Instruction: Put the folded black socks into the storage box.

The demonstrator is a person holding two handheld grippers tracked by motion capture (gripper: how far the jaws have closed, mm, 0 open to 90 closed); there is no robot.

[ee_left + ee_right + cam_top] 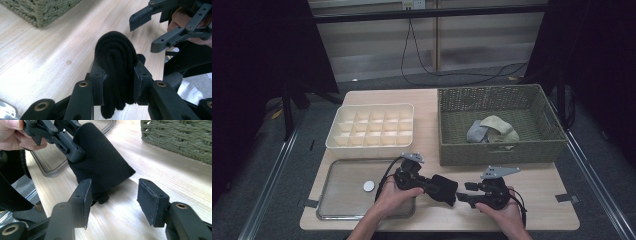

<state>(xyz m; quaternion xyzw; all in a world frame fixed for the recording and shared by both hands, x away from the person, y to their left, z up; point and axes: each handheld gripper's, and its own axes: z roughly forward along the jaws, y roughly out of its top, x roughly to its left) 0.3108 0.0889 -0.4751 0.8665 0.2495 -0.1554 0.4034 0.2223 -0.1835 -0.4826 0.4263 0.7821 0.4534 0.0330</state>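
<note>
- Right tongs point(113, 202) sat nearest in the right gripper view, jaws apart with nothing between the pads, released; the black folded cloth point(102, 167) lay just past the left pad.
- No earlier frame, so only the state is given: right tongs point(466, 192) stood open beside the cloth, not pressing it.
- Left tongs point(117, 80) were clenched on the black folded cloth point(115, 62), pads pressing both sides of the rolled bundle, its rounded end sticking up past the jaws.
- In the high view the left tongs point(432, 186) held the cloth point(443, 189) low over the front of the desk point(542, 210), between the two hands; whether it touched the wood could not be told.
- Left hand point(394, 197) gripped its tool beside the clear tray point(324, 200); right hand point(502, 210) gripped the other tool at the desk's front edge.
- White round disc point(369, 186) lay in the tray.
- Further back, a cream divided box point(334, 135) sat behind the tray.
- Green woven basket point(492, 152) sat at back right with grey and beige cloths point(492, 131) inside.
</note>
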